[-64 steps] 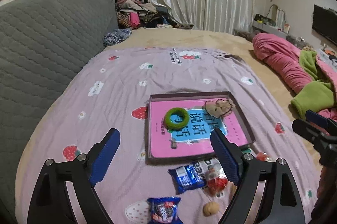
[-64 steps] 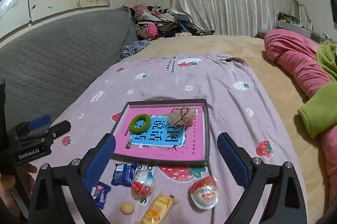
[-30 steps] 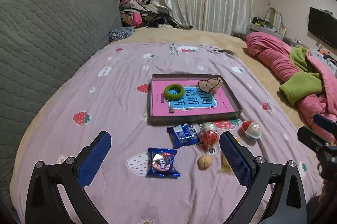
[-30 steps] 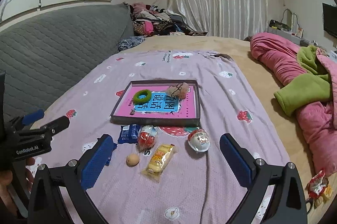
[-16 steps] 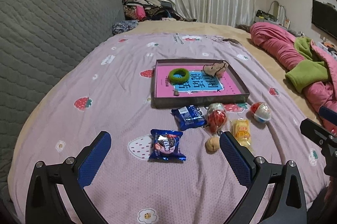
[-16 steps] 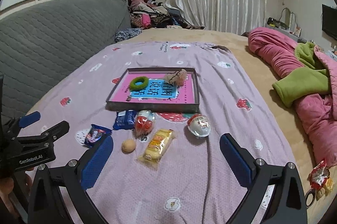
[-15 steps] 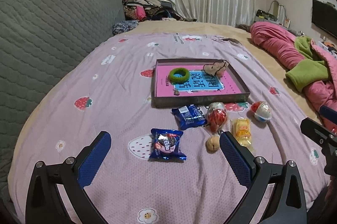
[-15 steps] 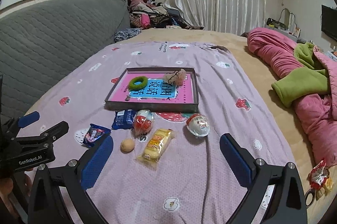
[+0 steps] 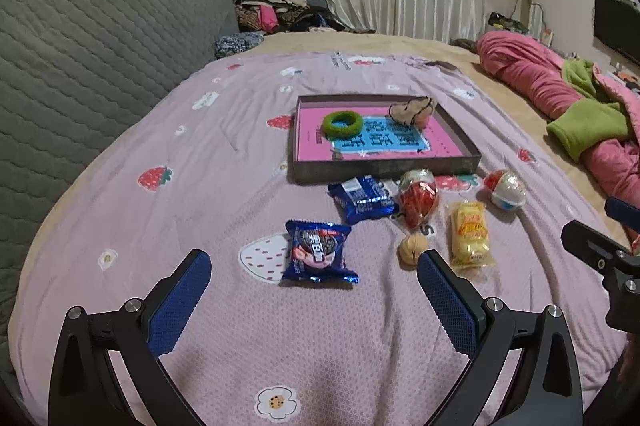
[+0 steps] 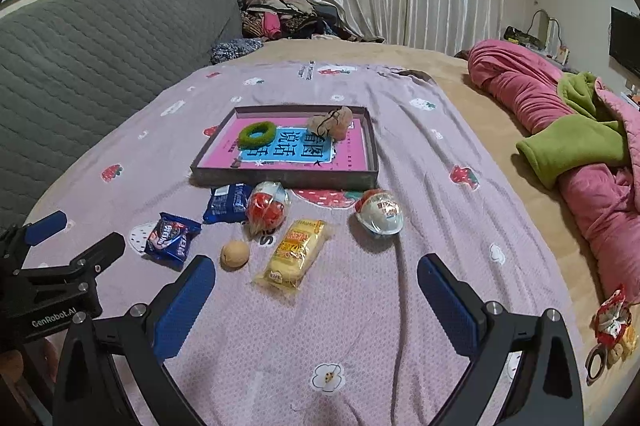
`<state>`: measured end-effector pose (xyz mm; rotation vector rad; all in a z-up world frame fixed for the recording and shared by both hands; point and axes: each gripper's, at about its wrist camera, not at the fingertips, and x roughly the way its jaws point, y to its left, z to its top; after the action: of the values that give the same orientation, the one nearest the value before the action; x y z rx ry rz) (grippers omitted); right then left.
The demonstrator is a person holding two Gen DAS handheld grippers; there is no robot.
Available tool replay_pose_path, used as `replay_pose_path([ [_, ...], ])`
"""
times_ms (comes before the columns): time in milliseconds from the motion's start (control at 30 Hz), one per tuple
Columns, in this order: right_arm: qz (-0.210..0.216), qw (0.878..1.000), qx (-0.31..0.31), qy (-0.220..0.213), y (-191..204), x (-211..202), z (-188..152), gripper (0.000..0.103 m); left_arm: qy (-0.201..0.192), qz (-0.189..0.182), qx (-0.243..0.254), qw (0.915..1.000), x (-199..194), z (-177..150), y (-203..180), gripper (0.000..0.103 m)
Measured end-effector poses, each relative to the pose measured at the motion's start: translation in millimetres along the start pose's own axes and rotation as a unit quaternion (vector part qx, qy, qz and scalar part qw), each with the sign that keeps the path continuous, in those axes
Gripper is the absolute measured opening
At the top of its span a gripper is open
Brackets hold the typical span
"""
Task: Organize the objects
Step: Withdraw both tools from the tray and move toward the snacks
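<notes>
A shallow box [image 9: 384, 171] with a pink bottom lies on the bed and holds a green ring [image 9: 342, 124] and a tan pouch [image 9: 412, 109]. In front of it lie two blue snack packs [image 9: 318, 252] [image 9: 362, 198], a red wrapped egg [image 9: 418, 199], a red-and-white egg [image 9: 505, 188], a yellow pack [image 9: 468, 232] and a walnut [image 9: 412, 250]. My left gripper [image 9: 314, 300] is open and empty, just short of the near blue pack. My right gripper [image 10: 316, 300] is open and empty, short of the yellow pack [image 10: 296, 252].
The lilac strawberry sheet [image 9: 200, 161] covers the bed. A grey quilted headboard [image 9: 80, 57] stands on the left. Pink and green bedding [image 10: 576, 145] is piled on the right. A small wrapper and ring [image 10: 610, 334] lie at the bed's right edge.
Both grippers have pulled back from the box, so the loose snacks now show in front of them. Over the last half second they barely moved. Jaws stayed open.
</notes>
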<state>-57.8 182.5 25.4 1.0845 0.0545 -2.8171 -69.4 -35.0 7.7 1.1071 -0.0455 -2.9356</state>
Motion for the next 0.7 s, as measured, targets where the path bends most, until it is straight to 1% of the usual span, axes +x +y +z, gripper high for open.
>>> replay_pose_path([
  [267, -0.012, 1.000, -0.006, 0.015, 5.4, 19.0, -7.3, 0.102, 0.009, 0.003, -0.004, 0.9999, 17.0, -10.2, 0.7, 0.103],
  [500, -0.012, 0.999, -0.008, 0.032, 8.3, 35.0, -13.5, 0.102, 0.020, 0.004, -0.003, 0.9998, 31.0, -15.0, 0.3, 0.103],
  [700, -0.015, 0.999, -0.007, 0.038, 9.5, 45.7, -17.8, 0.102, 0.025, 0.002, -0.004, 0.9997, 42.4, -19.7, -0.1, 0.103],
])
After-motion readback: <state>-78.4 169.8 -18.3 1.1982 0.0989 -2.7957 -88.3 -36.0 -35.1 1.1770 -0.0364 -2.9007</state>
